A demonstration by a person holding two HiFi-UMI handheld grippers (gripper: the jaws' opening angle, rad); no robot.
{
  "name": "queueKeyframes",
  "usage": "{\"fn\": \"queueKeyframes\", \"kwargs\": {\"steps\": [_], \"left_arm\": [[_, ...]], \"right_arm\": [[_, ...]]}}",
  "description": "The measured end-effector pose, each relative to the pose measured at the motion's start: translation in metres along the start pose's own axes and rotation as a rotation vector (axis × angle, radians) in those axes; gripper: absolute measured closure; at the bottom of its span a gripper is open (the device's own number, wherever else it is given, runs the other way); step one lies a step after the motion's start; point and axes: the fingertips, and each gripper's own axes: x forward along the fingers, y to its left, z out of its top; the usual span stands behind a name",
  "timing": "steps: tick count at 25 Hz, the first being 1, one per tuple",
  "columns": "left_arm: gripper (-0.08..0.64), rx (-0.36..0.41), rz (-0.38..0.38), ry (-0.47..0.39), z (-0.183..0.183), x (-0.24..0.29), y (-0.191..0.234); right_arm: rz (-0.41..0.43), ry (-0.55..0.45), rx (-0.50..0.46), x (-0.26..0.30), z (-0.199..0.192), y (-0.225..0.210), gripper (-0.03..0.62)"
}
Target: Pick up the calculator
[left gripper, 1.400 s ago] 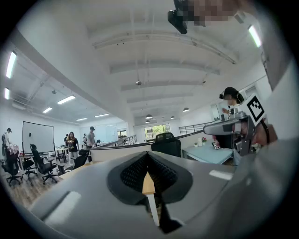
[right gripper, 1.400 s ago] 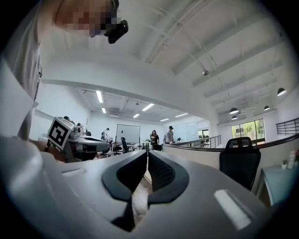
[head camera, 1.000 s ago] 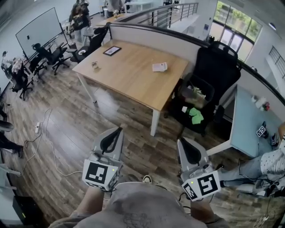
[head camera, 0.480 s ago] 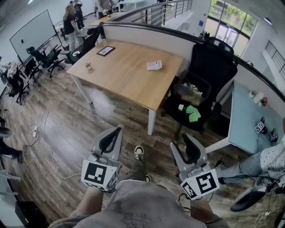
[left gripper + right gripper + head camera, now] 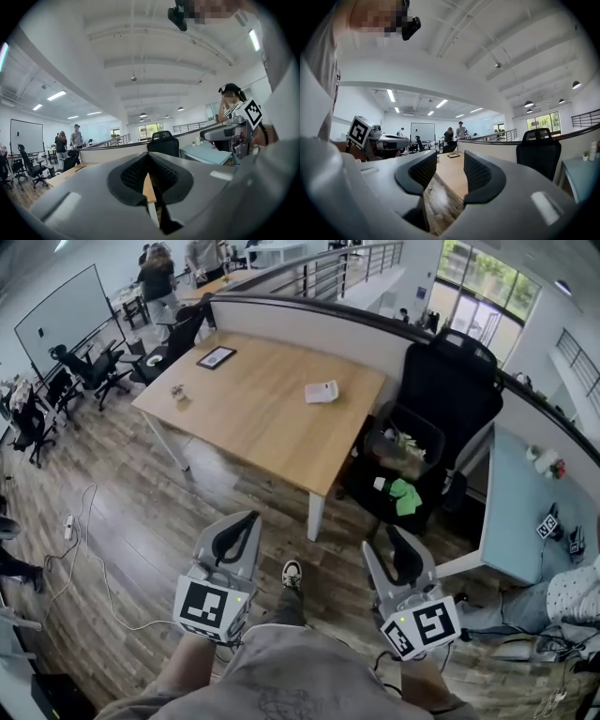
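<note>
A wooden table (image 5: 272,427) stands ahead across the floor. Near its right end lies a small white boxy device (image 5: 322,392), probably the calculator. At its far left corner lies a black-framed flat device (image 5: 216,357), also seen as a dark flat thing (image 5: 453,155) between the right jaws. Both grippers hang low in front of me, well short of the table. My left gripper (image 5: 244,524) is shut with nothing in it, its pads (image 5: 136,174) nearly meeting. My right gripper (image 5: 398,542) is open and holds nothing, with floor and table showing in the gap (image 5: 450,171).
A black office chair (image 5: 450,381) with a bin of oddments (image 5: 405,442) stands right of the table. A pale blue desk (image 5: 525,512) and a seated person (image 5: 567,592) are at the right. A cable (image 5: 98,531) trails over the floor, and my shoe (image 5: 292,572) shows between the grippers.
The right gripper's jaws have gone from closed to open. Both grippers and I have moved forward toward the table, and my shoe has come into view.
</note>
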Motion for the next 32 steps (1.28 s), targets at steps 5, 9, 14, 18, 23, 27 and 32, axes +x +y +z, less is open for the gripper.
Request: {"fn": "queueKeyframes", "kwargs": {"steps": [5,9,14,18,23,27,32], "left_arm": [[0.558,-0.012,-0.01,0.024,-0.001,0.051,0.03],[0.558,0.002,-0.027,0.023,0.0,0.099,0.059],[0.558,-0.002,-0.052,0.043,-0.004,0.159,0.105],[0.558,-0.008,-0.066,0.048,-0.013,0.205,0.141],[0.558,0.002,-0.096,0.052,-0.026,0.249,0.177],[0.558,-0.031,-0.108,0.06,-0.033,0.276,0.203],[0.558,-0.041,-0.129,0.056,-0.042,0.297,0.227]], "right_arm": [[-0.006,0.045,0.023,0.054,-0.006,-0.032,0.428],[-0.023,0.068,0.047,0.101,-0.008,-0.064,0.428],[-0.028,0.114,0.085,0.171,-0.012,-0.092,0.429],[-0.041,0.141,0.097,0.223,-0.02,-0.113,0.43],[-0.056,0.169,0.111,0.278,-0.029,-0.134,0.428],[-0.072,0.172,0.12,0.312,-0.033,-0.144,0.429],[-0.096,0.185,0.141,0.347,-0.039,-0.154,0.428]]}}
